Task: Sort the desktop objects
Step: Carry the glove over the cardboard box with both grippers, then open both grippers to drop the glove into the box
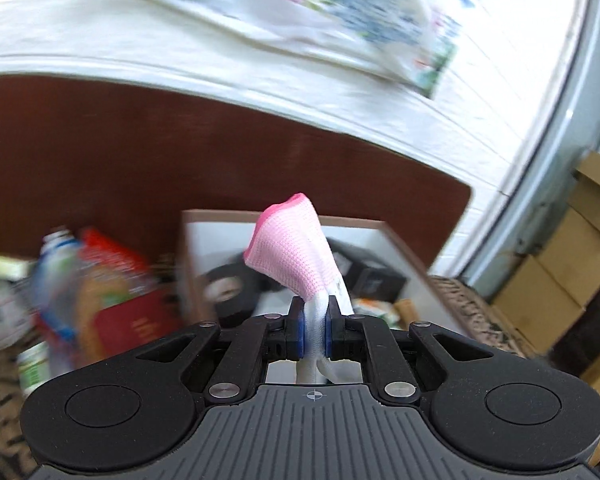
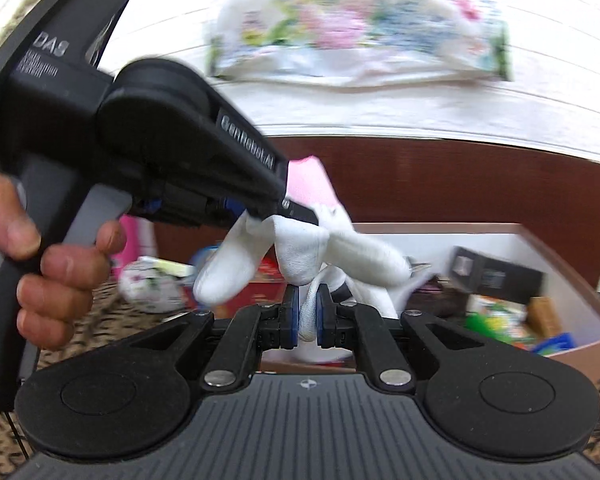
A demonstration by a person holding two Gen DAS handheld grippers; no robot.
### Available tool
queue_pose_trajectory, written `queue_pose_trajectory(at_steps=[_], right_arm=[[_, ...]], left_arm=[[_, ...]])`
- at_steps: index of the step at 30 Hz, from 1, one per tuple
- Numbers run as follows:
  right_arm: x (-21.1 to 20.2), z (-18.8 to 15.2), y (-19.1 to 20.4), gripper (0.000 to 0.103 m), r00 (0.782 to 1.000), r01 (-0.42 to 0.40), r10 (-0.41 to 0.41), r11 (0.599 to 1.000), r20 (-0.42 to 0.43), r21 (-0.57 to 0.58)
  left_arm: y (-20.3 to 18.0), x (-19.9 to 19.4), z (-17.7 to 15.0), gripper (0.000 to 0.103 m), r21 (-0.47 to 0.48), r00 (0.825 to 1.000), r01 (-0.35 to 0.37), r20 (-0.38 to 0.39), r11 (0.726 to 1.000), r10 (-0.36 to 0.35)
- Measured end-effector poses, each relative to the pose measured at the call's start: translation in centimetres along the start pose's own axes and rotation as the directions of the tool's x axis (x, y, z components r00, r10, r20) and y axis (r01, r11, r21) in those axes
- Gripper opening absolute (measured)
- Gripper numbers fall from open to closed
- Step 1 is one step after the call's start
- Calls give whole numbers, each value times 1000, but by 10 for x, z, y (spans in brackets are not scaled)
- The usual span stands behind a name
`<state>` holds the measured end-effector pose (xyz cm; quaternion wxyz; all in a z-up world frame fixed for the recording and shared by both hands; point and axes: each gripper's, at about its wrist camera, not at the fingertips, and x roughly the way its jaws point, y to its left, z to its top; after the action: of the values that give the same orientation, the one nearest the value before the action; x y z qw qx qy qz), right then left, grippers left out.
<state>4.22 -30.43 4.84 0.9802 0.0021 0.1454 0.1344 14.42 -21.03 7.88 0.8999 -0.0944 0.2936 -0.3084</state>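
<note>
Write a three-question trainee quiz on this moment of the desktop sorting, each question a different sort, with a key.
1. True or false: the left gripper is open with nothing between its fingers.
2. Multiple choice: the glove has a cuff that is (a) green (b) pink (c) black.
3. Fill in: behind the glove, the open box sits on a ____-patterned surface.

Key: 1 false, it is shut on the glove; so is the right gripper. 2 b. 3 leopard.

Glove (image 1: 296, 256) between both grippers above box (image 2: 572, 344); clutter (image 1: 100, 280) left of box.
</note>
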Motion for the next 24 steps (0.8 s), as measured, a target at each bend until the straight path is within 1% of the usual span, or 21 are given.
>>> queue_pose_trajectory(at_steps=[2,6,9,10,11,12,13,14,15,16,17,18,19,20,21,23,24], right_arm=[[4,-1,-16,9,999,35,-35,999,-1,13],[19,1,-46,9,994,108,-107,993,-20,39],[35,4,-66,10,988,147,-145,988,-45,52],[40,4,-72,10,987,155,-153,987,-53,50],[48,5,-77,10,985,161,-158,986,-66,50],[55,4,-82,12,983,167,-162,985,-84,50],[61,3,-85,12,981,174,-169,984,-98,47],[66,1,-87,16,978,183,-178,982,-112,39],[69,-1,-88,19,976,188,-183,982,-121,31],[69,-3,-88,30,975,190,-186,982,-119,22],[68,-6,-88,47,975,195,-192,981,-110,14],[67,-8,-88,56,974,205,-203,979,-102,9],[66,-9,-87,71,971,221,-220,975,-92,4],[64,-11,-85,78,968,236,-236,972,-82,-4],[63,-12,-84,81,968,240,-240,971,-76,-9],[60,-13,-83,97,969,239,-239,971,-69,-5],[58,-15,-82,100,969,239,-239,971,-66,0]], left_arm=[[-13,21,10,9,21,1000,25,-13,999,-24],[-31,63,22,9,49,998,53,-47,997,-51],[-33,88,26,9,62,997,52,-67,997,-47],[-33,99,27,11,68,996,48,-73,997,-43],[-32,108,28,19,72,996,43,-78,996,-37],[-31,117,30,31,73,996,35,-82,997,-29],[-29,126,30,36,68,996,22,-86,997,-16],[-25,132,30,51,60,996,11,-89,998,-5],[-22,135,29,73,43,996,0,-87,999,4],[-17,134,26,82,19,998,-8,-69,1000,9],[-11,130,24,93,0,999,-11,-34,1000,11],[-9,126,23,97,-8,1000,-11,-2,1000,11],[-6,121,21,98,-8,1000,-5,24,1000,6],[-5,118,21,103,-6,1000,2,31,1000,-2],[-3,115,20,103,-6,999,13,30,1000,-13],[-1,109,18,103,-5,999,32,21,999,-32],[0,106,18,103,-5,999,34,14,999,-34]])
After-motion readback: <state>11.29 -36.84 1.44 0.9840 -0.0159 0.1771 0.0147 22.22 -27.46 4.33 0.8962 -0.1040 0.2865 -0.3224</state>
